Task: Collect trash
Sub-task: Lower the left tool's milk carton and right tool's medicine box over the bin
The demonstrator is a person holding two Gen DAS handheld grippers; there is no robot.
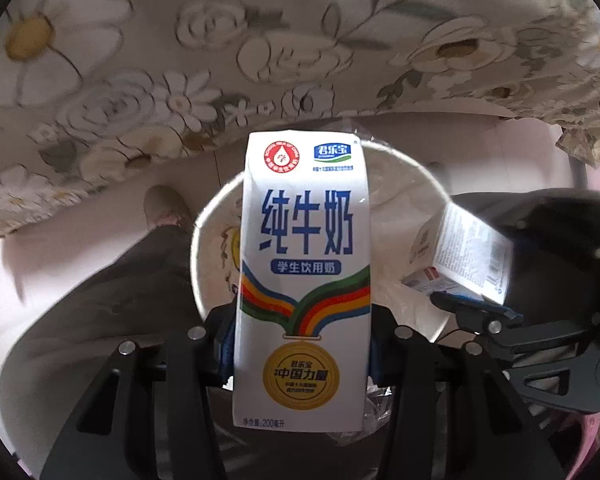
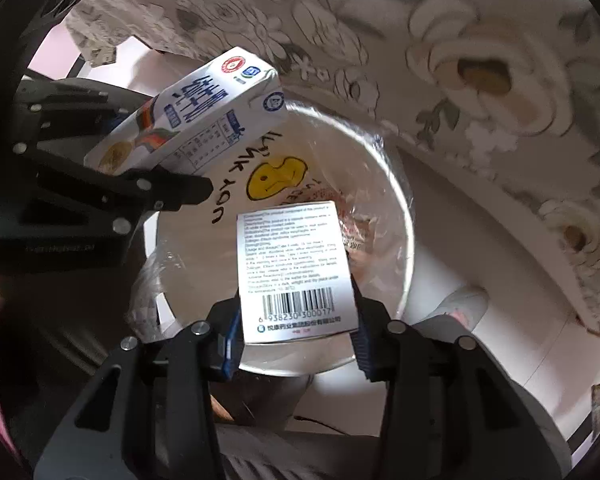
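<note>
Here, a white milk carton [image 1: 303,280] with blue Chinese lettering and a gold medal graphic is clenched upright between the blue-padded fingers [image 1: 225,350] of the left gripper [image 1: 300,356], directly above the open mouth of a white trash bin [image 1: 404,172] lined with clear plastic. Beside it, the right gripper [image 2: 298,336] grips a small white printed box [image 2: 296,268], its barcode face turned toward the camera, also over the bin's opening. From the right wrist view, the milk carton [image 2: 192,120] appears tilted at upper left, held in the left gripper [image 2: 172,192] near the bin's rim [image 2: 404,216]. A yellow figure [image 2: 274,178] and handwritten black lettering show inside the bin. A floral tablecloth [image 1: 148,60] hangs behind, over a pale floor [image 2: 480,280].
</note>
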